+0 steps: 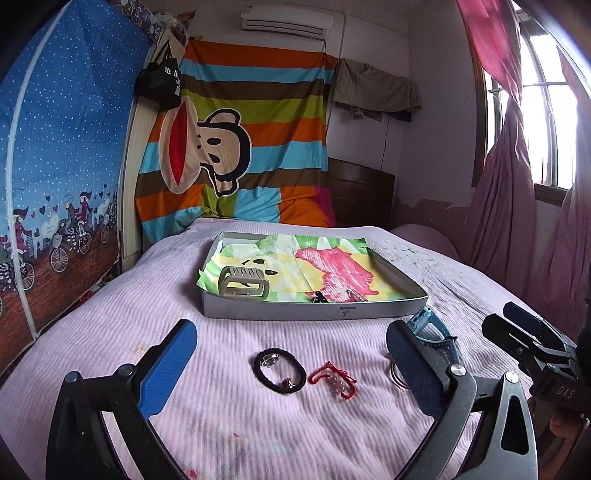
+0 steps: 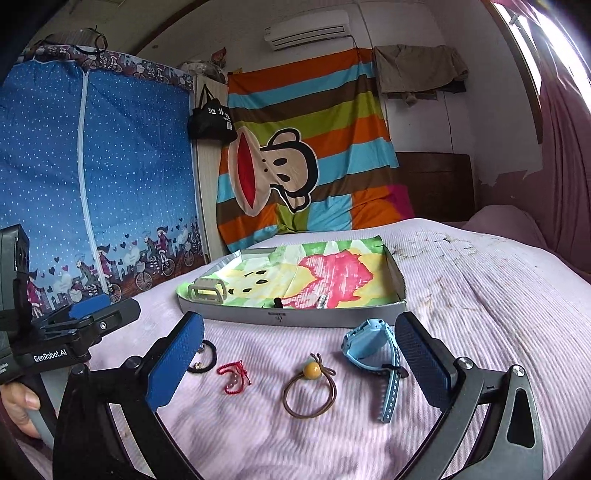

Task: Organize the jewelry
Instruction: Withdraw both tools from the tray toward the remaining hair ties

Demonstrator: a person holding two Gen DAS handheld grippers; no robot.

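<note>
Brown, the bead hair tie (image 2: 309, 391) is framed at six o'clock of the tray (image 2: 295, 317) by the spread, empty right gripper (image 2: 299, 365), so a descent and pinch are judged next, the left gripper (image 1: 291, 365) being likewise spread.

The location was a home bedroom: a bed (image 1: 110, 332), a curtained window (image 1: 546, 122), a fabric wardrobe (image 2: 92, 166) and an air conditioner (image 1: 286, 16).
</note>
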